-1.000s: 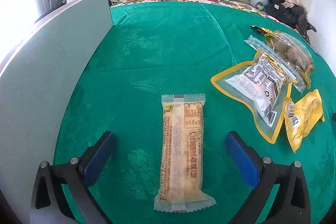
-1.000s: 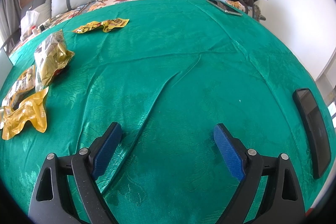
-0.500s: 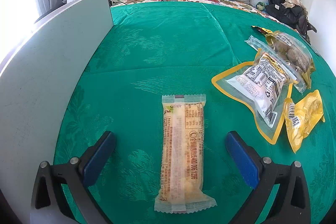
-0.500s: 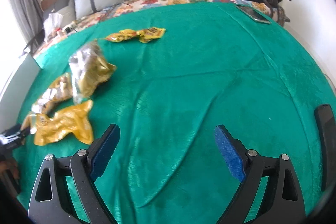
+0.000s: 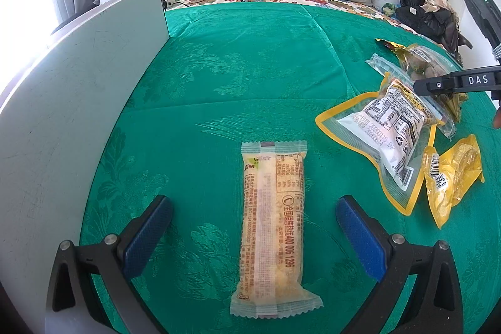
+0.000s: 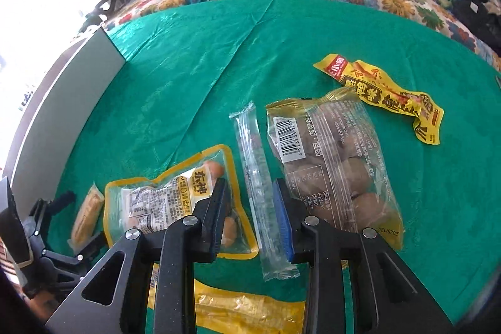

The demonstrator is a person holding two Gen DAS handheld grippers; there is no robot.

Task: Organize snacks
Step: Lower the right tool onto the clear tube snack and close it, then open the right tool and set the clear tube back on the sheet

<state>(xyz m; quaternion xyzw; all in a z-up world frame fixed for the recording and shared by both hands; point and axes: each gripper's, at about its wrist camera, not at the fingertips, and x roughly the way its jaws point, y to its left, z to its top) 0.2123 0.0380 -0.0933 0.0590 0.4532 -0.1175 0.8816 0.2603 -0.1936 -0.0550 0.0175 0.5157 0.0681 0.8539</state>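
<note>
- On the green, floral-patterned damask cloth (image 5: 250,77) covering the bed, a long crimped-end wafer bar wrapper (image 5: 272,224) lies flat between the wide-spread blue pads of the left hand-held gripper (image 5: 253,235); the pads do not touch it, so that gripper is released.
- Beside it to the right in the left wrist view sit a yellow-bordered clear pouch (image 5: 382,130) with a printed white label, and a crinkled yellow foil packet (image 5: 451,174) just beside it.
- The right hand-held gripper (image 6: 249,213) is closing its jaws around a slim transparent sleeve packet (image 6: 253,165); whether the ribbed blue pads already press on it is hard to make out.
- A glossy clear bag of brown round pieces (image 6: 332,165) with a barcode sticker lies just right of the sleeve, partly hidden by the gripper's black finger.
- A wrinkled yellow snack wrapper (image 6: 385,96) with red print rests farther back.
- A pale, smooth flat panel (image 5: 72,102) stands along the left edge, cut off by the frame.
- Another yellow packet (image 6: 247,309) at the bottom of the right wrist view is mostly hidden behind the gripper frame.
</note>
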